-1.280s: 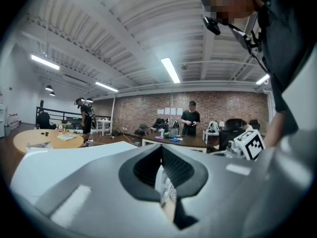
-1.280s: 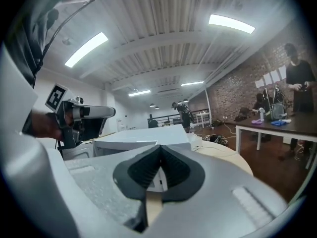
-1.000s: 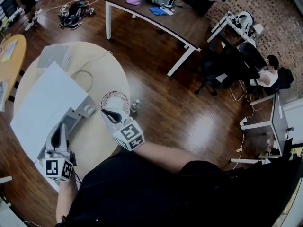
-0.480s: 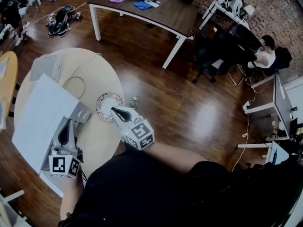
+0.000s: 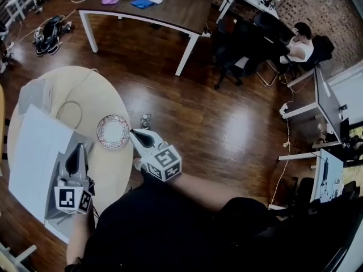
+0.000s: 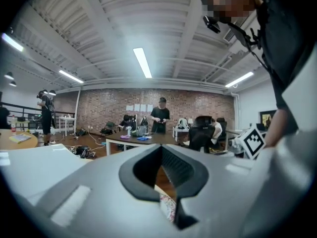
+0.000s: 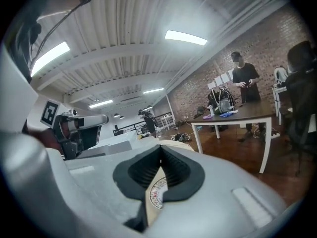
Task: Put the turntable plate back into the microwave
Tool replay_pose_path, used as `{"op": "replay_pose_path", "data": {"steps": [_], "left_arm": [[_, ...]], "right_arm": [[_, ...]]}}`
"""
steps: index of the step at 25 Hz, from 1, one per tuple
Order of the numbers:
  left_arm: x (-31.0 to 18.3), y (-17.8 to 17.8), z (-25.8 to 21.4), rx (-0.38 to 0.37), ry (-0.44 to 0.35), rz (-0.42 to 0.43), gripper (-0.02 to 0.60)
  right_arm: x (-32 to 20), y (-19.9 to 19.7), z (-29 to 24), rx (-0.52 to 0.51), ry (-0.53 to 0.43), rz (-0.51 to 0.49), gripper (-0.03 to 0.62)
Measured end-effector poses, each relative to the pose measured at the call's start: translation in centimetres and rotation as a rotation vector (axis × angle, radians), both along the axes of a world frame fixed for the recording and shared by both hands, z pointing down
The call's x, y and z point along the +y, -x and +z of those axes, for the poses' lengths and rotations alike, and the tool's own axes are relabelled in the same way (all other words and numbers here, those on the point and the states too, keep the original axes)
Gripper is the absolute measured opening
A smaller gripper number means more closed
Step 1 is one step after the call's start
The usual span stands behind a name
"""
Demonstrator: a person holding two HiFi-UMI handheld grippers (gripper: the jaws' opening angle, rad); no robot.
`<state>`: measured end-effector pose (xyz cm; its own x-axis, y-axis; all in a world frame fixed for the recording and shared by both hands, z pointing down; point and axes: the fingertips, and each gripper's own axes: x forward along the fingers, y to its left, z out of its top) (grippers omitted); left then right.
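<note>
The turntable plate (image 5: 113, 131), round and white with a patterned rim, lies flat on the round wooden table (image 5: 108, 174) beside the white microwave (image 5: 34, 152). My right gripper (image 5: 135, 133) is shut and empty, its tip just right of the plate and apart from it. The left gripper (image 5: 77, 147) is shut and empty, hovering by the microwave's front. Below the shut tips of the right gripper (image 7: 160, 148) a slice of the plate (image 7: 157, 192) shows. Under the left gripper (image 6: 161, 147) the plate (image 6: 167, 207) shows too.
A cable (image 5: 68, 103) and a grey item (image 5: 34, 95) lie on the round table behind the microwave. A small bottle (image 5: 146, 120) stands on the wooden floor near the table's edge. A long dark table (image 5: 142, 7) and a seated person (image 5: 298, 44) are farther off.
The whole view has swung and both grippers have drifted sideways with it. The plate now lies left of the right gripper's tip instead of just beyond it. Both grippers stay shut.
</note>
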<state>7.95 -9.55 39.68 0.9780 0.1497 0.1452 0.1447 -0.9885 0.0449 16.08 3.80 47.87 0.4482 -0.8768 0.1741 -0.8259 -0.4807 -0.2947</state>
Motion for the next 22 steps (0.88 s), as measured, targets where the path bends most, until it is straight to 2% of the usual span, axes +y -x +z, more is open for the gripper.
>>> {"op": "replay_pose_path", "data": {"steps": [7,15,22], "left_arm": [[0.9,-0.7,0.3,-0.005,-0.012,0.015,0.006],[0.9,-0.8,0.3,-0.001,-0.028,-0.019,0.006],[0.3,-1.3,1.0,-0.018,-0.012,-0.046,0.006]], "right_arm": [[0.9,-0.7,1.6,-0.009,0.026,0.014,0.0],[1.0,-2.1,2.4,-0.018,0.04,0.047,0.0],[0.4,-2.6,3.0,-0.017,0.048,0.03,0.017]]}}
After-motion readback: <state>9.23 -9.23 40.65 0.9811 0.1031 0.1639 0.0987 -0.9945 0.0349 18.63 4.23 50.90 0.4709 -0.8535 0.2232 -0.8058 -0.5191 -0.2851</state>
